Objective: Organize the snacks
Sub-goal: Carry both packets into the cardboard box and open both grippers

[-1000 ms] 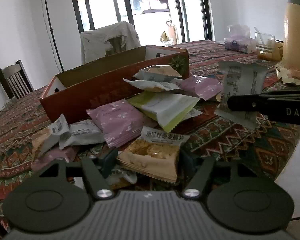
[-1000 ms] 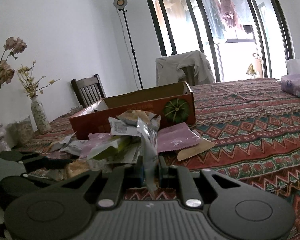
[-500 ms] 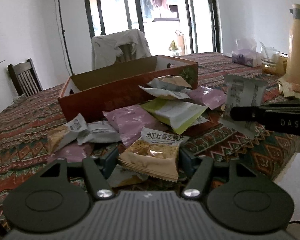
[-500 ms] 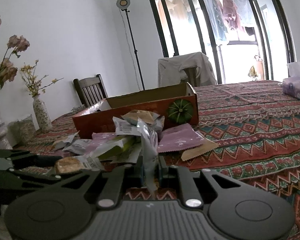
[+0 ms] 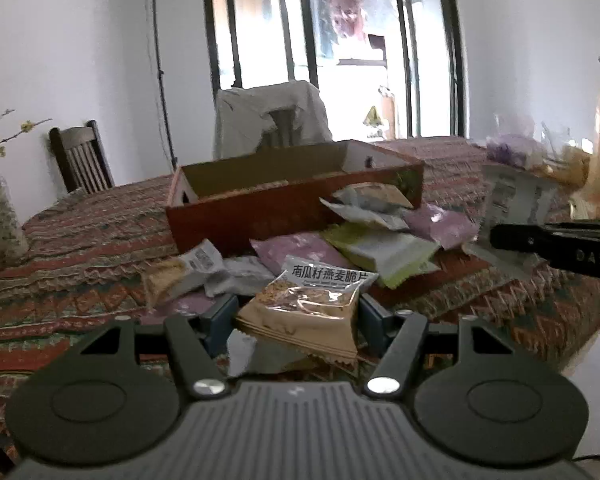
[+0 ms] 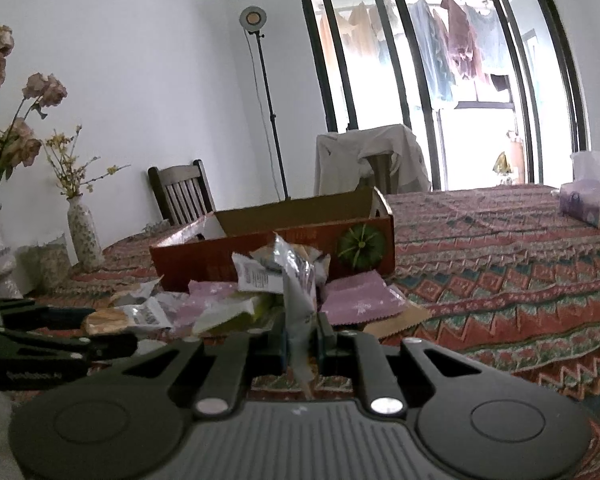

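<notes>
The left claw (image 5: 298, 318) pinches one tan crinkly oat-crisp packet (image 5: 300, 312) by its sides, lying flat, long axis running away toward the box. The right claw (image 6: 302, 338) is pressed together on one silvery wrapper (image 6: 296, 280) standing on edge, pointing up. Beyond, one loose pile of plastic snack packets (image 5: 340, 240) lies on the patterned table (image 6: 500, 272), against one long red cardboard box (image 6: 268, 248).

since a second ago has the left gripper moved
Yes. The left gripper lifted with its oat packet; the box now sits lower in view.
</notes>
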Available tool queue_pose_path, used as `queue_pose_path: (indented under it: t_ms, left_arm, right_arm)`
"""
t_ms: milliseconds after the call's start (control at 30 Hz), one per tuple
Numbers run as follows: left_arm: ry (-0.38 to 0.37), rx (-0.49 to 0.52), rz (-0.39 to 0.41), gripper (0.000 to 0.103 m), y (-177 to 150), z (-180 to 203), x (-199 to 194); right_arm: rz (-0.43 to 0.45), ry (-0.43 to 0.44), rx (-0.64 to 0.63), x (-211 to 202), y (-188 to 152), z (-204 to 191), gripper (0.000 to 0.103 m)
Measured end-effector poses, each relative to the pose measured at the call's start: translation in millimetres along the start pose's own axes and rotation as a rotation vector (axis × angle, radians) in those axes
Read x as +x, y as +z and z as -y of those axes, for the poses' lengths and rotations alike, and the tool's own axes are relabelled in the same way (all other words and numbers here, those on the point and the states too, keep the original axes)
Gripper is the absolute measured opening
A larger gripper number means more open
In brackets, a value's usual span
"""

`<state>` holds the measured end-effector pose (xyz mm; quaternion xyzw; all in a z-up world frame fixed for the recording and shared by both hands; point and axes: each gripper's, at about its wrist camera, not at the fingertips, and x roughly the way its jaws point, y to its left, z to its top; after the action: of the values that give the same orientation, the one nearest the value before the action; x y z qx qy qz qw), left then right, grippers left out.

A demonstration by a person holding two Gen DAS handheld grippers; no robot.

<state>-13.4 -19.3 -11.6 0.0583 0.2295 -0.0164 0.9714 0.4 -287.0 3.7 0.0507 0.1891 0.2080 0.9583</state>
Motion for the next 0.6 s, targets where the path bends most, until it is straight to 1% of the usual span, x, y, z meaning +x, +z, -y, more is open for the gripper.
queue_pose_path:
  t_ms: [167,333,467,600]
  left_arm:
    - [0.011,-0.025,0.031,0.066,10,-6,-5]
    - [0.026,-0.039,0.055,0.066,22,-8,-1]
    - [0.036,-0.058,0.080,0.066,38,-12,7]
    - [0.048,-0.070,0.107,0.066,58,-15,18]
  right_arm:
    - [0.029,-0.007,-0.016,-3,10,-1,0.013]
    - [0.057,-0.009,-0.026,4,24,-2,0.013]
    - [0.084,-0.010,-0.041,14,40,-3,0.013]
    - [0.099,-0.009,-0.049,33,58,-3,0.013]
